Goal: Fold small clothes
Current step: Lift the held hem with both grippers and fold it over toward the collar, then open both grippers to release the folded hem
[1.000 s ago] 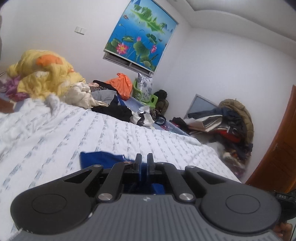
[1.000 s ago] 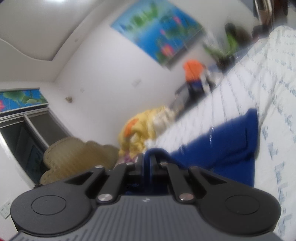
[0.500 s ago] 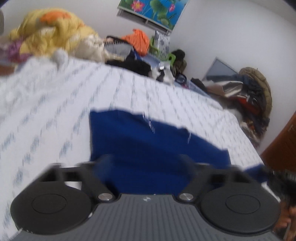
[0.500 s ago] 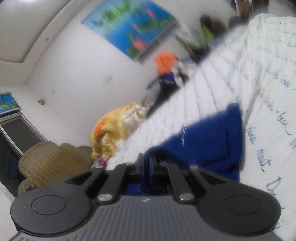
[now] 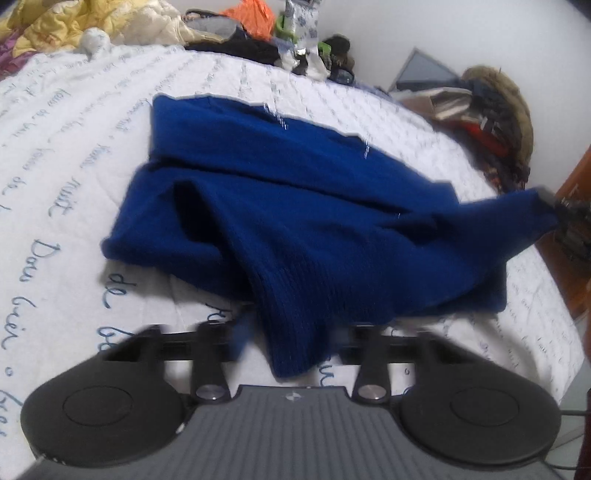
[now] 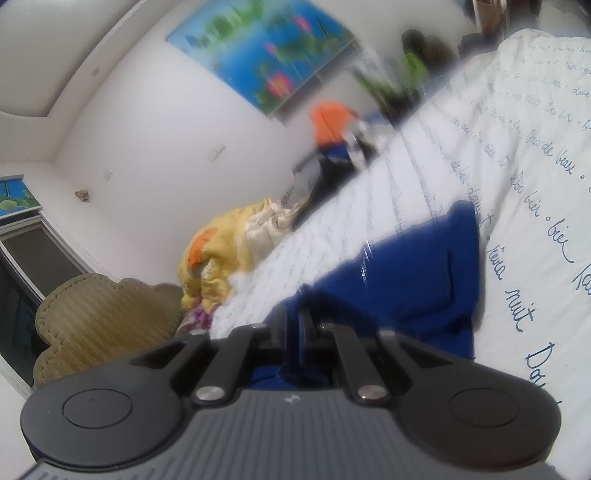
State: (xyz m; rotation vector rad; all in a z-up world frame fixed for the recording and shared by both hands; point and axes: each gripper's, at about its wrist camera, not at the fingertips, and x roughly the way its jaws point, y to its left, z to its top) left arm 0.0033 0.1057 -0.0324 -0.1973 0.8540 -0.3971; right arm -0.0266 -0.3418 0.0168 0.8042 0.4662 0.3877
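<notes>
A dark blue knit garment [image 5: 295, 206] lies rumpled on the white bed cover with blue script [image 5: 66, 155]. My left gripper [image 5: 291, 332] is open, its jaws spread wide, and a loose flap of the garment lies between them. My right gripper [image 6: 293, 325] is shut on a corner of the same blue garment [image 6: 406, 288]. In the left wrist view the right gripper [image 5: 561, 214] shows at the far right, holding that corner lifted and stretched off the bed.
A yellow and cream bedding heap [image 5: 92, 22] and dark and orange clothes [image 5: 243, 14] sit along the bed's far edge. A clothes pile [image 5: 491, 110] stands beyond the bed. A tan headboard [image 6: 99, 317] is at left in the right wrist view.
My left gripper has opened and let go of the garment, and it has tilted down over the bed. The garment has dropped onto the cover. My right gripper stays shut on its corner.
</notes>
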